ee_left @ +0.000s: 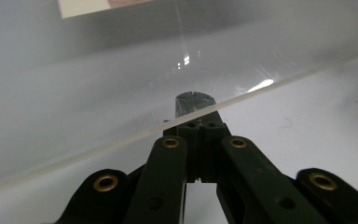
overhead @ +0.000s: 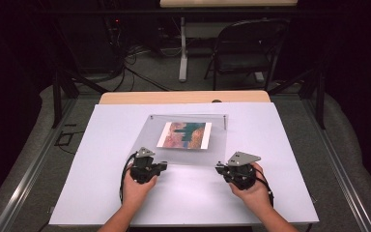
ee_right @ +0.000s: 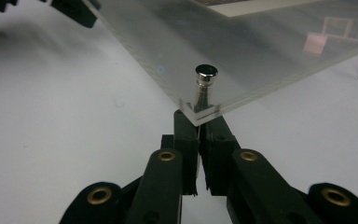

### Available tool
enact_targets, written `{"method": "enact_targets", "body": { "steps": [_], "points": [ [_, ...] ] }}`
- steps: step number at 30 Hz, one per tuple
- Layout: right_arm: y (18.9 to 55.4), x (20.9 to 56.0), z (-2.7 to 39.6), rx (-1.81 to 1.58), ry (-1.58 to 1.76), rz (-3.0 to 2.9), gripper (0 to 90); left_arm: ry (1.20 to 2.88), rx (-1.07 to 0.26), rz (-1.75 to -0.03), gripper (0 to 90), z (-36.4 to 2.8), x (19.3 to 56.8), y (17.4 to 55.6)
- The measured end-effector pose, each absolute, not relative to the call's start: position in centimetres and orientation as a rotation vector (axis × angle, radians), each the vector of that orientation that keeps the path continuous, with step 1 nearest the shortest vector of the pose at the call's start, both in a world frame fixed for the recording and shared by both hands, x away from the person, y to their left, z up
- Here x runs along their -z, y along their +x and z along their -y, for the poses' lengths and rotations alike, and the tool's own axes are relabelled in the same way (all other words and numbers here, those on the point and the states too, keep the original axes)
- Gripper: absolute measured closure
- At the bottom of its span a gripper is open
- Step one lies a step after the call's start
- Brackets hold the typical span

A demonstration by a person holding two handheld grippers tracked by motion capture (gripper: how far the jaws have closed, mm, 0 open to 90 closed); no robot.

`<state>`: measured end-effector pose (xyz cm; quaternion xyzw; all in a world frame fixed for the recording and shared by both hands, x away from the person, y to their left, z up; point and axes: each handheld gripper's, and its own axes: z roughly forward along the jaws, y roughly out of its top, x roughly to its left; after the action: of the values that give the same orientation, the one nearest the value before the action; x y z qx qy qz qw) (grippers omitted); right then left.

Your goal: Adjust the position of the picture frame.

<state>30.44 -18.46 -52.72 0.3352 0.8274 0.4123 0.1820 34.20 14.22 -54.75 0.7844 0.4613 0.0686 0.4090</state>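
A white board (overhead: 183, 193) covers the table, and on it lies a clear acrylic sheet (overhead: 186, 145) over a colourful print (overhead: 184, 135). The left gripper (overhead: 163, 166) sits at the sheet's near left edge, jaws together, their tips poking under that edge. The right gripper (overhead: 221, 168) is at the sheet's near right corner, jaws nearly together around the metal standoff (ee_right: 205, 84) below that corner; whether they truly pinch it is unclear. The likely risk: uneven lifting from the two points tilts the sheet, letting it slip off the left tips or shift the print beneath.
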Motion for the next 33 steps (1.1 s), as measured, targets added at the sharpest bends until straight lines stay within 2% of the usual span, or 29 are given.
{"method": "enact_targets", "body": {
  "steps": [19,33],
  "points": [
    [28.5,53.0,14.6,-1.309,0.974,-2.374,85.7,1.914,-0.179,-1.228,90.0,-15.9,54.6,38.5],
    [29.1,53.6,9.8,-1.36,0.886,-2.514,85.6,1.873,-0.242,-1.304,90.0,-18.7,54.8,36.6]
  ]
}}
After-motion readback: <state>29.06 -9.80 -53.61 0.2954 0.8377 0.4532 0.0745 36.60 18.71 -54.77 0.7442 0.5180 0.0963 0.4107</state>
